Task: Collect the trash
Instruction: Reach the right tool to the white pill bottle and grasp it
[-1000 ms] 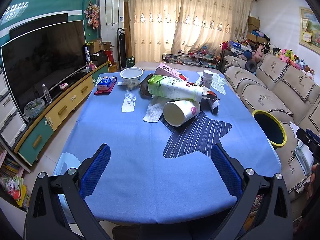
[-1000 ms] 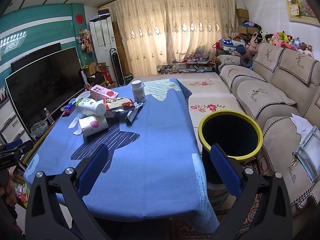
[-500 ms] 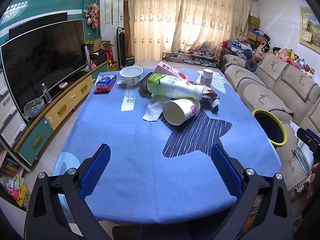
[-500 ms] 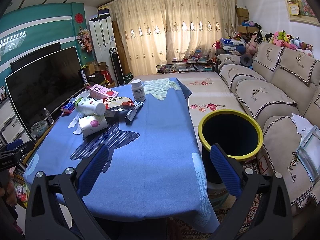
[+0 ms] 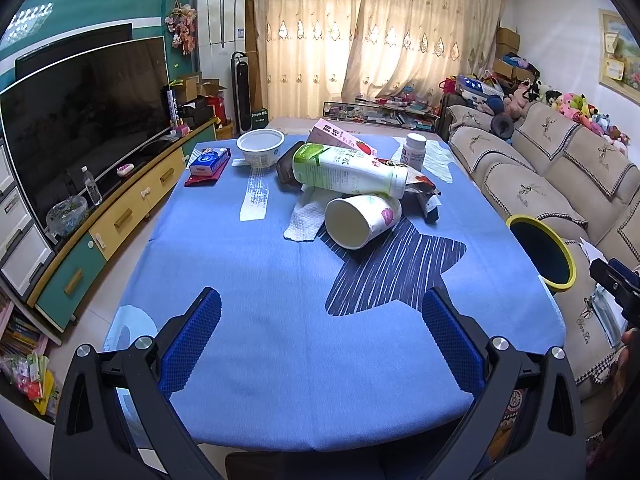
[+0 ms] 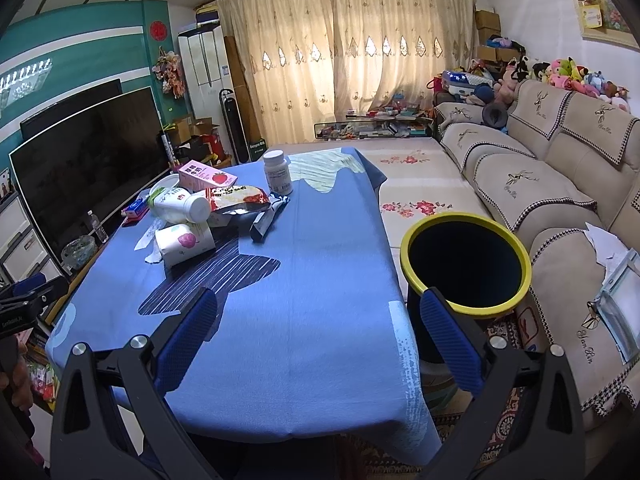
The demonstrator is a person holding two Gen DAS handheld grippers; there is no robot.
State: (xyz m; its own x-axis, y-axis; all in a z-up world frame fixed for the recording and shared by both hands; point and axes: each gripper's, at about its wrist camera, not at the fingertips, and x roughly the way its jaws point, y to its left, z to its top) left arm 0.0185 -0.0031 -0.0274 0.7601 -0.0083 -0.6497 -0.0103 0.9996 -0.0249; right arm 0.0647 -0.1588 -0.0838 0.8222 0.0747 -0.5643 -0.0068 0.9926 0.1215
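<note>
A heap of trash lies mid-table: a tipped paper cup, a green-and-white bottle on its side, a pink carton, a snack wrapper and a paper towel. A yellow-rimmed black bin stands on the floor at the table's right. My left gripper is open over the table's near end, well short of the cup. My right gripper is open, empty, above the near right table edge beside the bin.
A white bowl, a tissue pack and a white pill bottle stand at the far end of the blue tablecloth. A TV on a cabinet runs along the left. A sofa lines the right.
The left view has crept slightly toward the trash heap. The right gripper has not visibly moved. Both grippers stay open.
</note>
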